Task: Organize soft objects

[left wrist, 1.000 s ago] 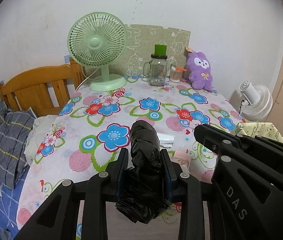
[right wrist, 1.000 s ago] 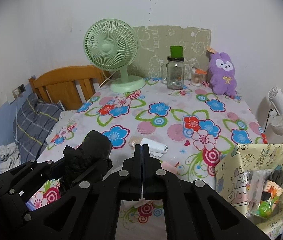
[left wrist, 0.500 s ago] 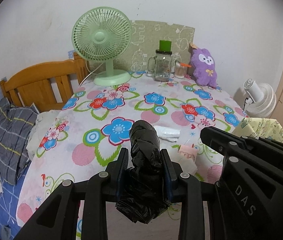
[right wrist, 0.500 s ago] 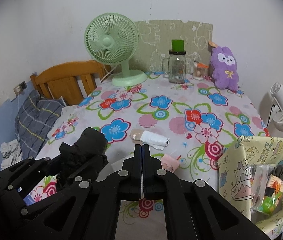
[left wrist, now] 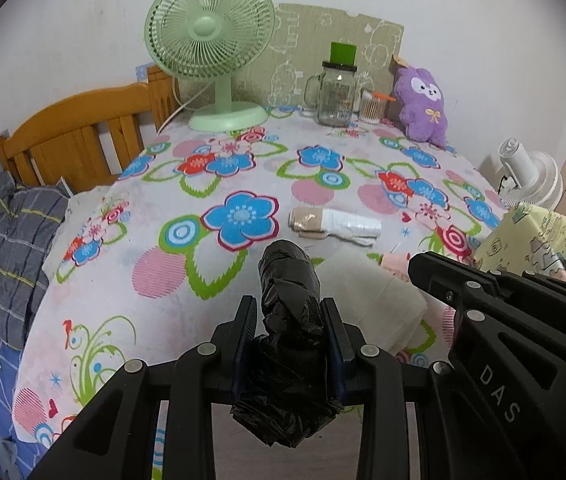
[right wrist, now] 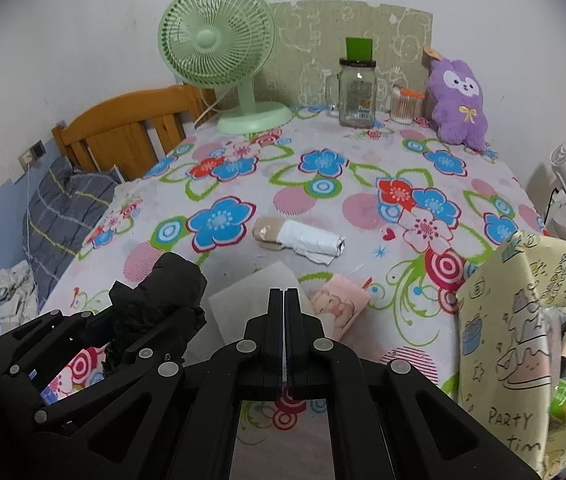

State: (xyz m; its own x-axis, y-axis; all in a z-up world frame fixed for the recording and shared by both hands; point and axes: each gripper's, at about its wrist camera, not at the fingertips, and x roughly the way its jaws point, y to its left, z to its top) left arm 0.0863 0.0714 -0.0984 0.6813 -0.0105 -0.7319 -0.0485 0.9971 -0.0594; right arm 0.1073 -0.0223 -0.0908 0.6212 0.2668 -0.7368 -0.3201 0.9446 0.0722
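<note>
My left gripper is shut on a roll of black plastic bags and holds it above the near edge of the flowered table; the roll also shows in the right wrist view. My right gripper is shut and empty, to the right of the left one. On the table lie a white-and-beige roll, a white sponge pad and a pink tissue pack. A yellow patterned bag with several items stands at the right.
At the table's far edge stand a green fan, a glass jar with a green lid, a cotton-swab tub and a purple plush. A wooden bed frame and grey pillow are left. A white fan is right.
Both grippers have pulled back and risen from the table, so more of the tabletop and the yellow bag show. The left gripper keeps its hold on the black roll.
</note>
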